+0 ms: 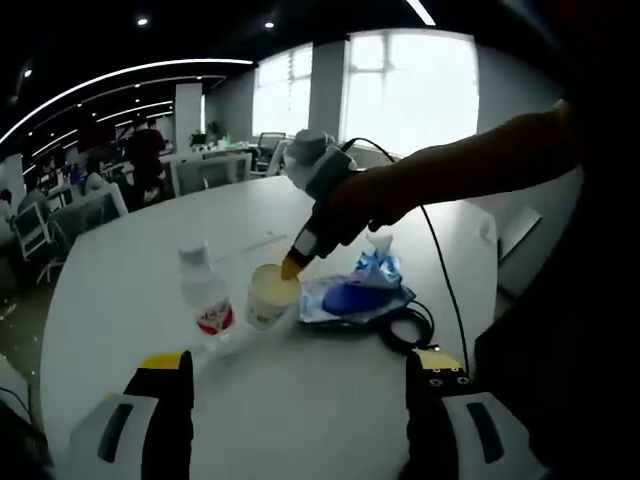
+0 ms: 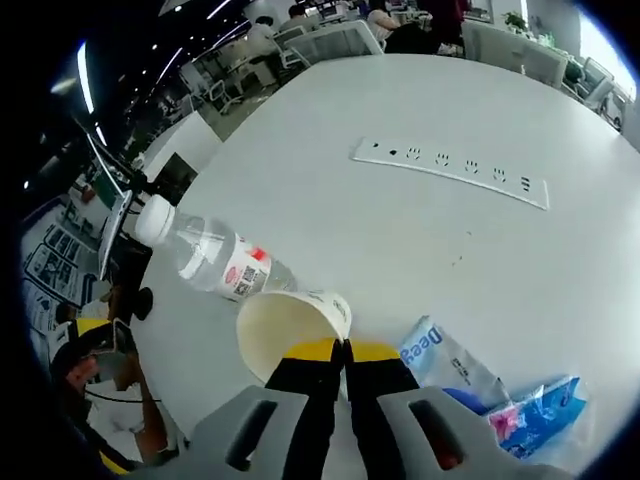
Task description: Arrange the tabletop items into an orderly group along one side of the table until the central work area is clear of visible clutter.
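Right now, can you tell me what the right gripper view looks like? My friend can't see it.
The right gripper has its yellow-tipped jaws pinched shut on the rim of a cream paper cup on a white table. A capped water bottle with a red label stands just beyond the cup, blue plastic packets lie beside it, and a white power strip sits farther off.
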A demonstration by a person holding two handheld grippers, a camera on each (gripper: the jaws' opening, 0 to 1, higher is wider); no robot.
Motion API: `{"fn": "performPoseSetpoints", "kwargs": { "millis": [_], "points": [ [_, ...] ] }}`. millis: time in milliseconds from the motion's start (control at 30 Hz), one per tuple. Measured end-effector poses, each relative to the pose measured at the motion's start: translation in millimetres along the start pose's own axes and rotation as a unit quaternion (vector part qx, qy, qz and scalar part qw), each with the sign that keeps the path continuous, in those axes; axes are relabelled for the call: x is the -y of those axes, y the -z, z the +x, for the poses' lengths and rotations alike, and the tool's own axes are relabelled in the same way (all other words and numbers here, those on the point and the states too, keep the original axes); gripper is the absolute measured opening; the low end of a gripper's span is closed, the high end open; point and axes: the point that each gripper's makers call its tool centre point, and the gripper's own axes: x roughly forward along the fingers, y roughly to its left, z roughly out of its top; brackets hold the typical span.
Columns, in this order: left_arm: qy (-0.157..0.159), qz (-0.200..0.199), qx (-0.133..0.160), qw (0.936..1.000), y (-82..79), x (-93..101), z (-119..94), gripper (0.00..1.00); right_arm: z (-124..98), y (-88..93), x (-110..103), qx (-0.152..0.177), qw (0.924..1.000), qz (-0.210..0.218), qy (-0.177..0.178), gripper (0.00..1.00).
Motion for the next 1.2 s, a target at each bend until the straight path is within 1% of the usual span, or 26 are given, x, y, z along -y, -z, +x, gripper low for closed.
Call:
{"fn": "performPoseSetpoints", "kwargs": {
  "millis": [300, 367, 467, 567, 733, 933, 1200],
  "points": [
    [-0.003, -0.001, -0.007, 1.0, 3.2, -5.9, 1, 0.85, 8, 0.8, -5, -0.011, 0.9999, 0.005, -0.001, 0.0],
    [-0.003, -0.004, -0.006, 1.0, 3.0, -6.6, 1, 0.85, 8, -0.3, -4, -0.011, 0.9999, 0.005, 0.001, 0.0],
    [-0.004, -0.006, -0.006, 1.0, 3.2, -8.2, 2, 0.85, 13, -1.2, -4, -0.014, 0.9998, 0.017, -0.004, 0.0],
    [-0.004, -0.006, -0.008, 0.9999, 4.4, -9.8, 3, 0.84, 16, -2.7, -1, -0.017, 0.9998, 0.014, 0.001, 0.0],
    [-0.004, -0.008, -0.01, 0.9999, 5.5, -10.3, 5, 0.84, 15, -3.0, -1, -0.014, 0.9998, 0.017, -0.002, 0.0],
    [0.001, -0.006, -0.015, 0.9999, 6.1, -6.5, 10, 0.84, 16, -5.1, -1, -0.011, 0.9996, 0.023, -0.01, 0.0],
    [0.002, -0.004, -0.016, 0.9999, 5.6, -4.4, 11, 0.84, 17, -11.5, -2, 0.0, 0.9996, 0.026, -0.013, 0.04]
  ]
}}
